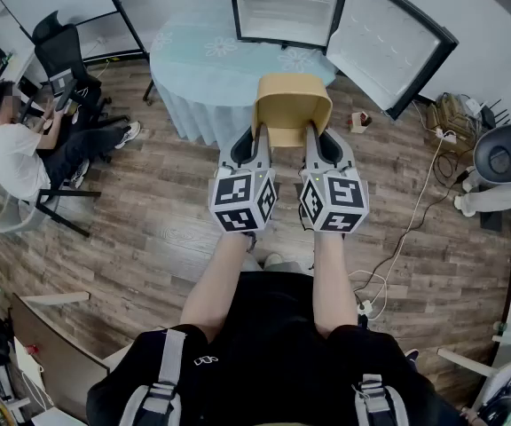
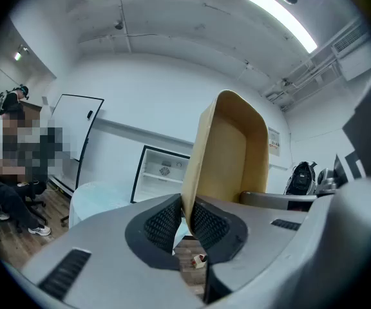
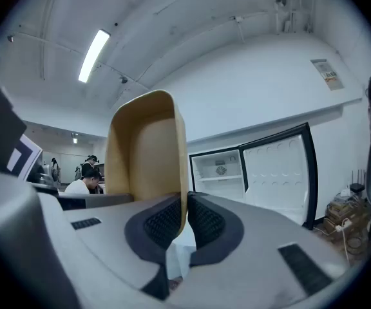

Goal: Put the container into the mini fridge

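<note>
A tan, open-topped container [image 1: 291, 105] hangs in the air between both grippers, over the wooden floor in front of a round table. My left gripper [image 1: 257, 137] is shut on its left wall [image 2: 196, 166]. My right gripper [image 1: 314, 137] is shut on its right wall [image 3: 180, 166]. Each wall sits pinched between the black ribbed pads [image 2: 166, 221] [image 3: 206, 221]. The mini fridge [image 1: 284, 5] stands on the table beyond, door [image 1: 387, 43] swung wide to the right, white shelves bare; it also shows in the left gripper view [image 2: 163, 172] and the right gripper view [image 3: 219, 169].
The round table [image 1: 204, 65] wears a pale blue cloth. A seated person [image 1: 25, 153] and office chairs [image 1: 65, 65] are at the left. Cables and a power strip [image 1: 369, 307] trail over the floor at right, near a basket [image 1: 455, 114] and a white machine [image 1: 504, 171].
</note>
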Demonstrator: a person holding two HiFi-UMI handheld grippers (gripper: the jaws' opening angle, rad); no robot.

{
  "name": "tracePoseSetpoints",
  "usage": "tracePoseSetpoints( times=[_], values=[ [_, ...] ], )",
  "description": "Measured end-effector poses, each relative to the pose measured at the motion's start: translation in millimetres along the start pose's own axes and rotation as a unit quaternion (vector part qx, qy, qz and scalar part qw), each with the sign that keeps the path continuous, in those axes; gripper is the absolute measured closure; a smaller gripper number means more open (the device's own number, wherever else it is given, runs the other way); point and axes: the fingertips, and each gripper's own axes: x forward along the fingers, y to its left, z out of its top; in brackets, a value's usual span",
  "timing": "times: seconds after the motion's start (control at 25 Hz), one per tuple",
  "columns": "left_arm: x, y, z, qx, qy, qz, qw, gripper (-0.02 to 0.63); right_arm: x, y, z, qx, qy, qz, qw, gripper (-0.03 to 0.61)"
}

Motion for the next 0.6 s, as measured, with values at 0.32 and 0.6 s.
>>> tracePoseSetpoints(
  times=[0.32, 0.6],
  values=[
    [-4.4, -7.1, -8.3, -0.006, 0.003, 0.005, 1.0000, 0.574, -6.4, -6.0, -9.3, -0.002, 0.012, 0.004, 1.000, 0.560],
    [4.2, -15.0, -7.4, 0.001, 0.004, -0.002, 1.0000, 0.572, -4.3, -16.2, -8.0, -0.001, 0.021, 0.017, 1.000, 0.555]
  ],
)
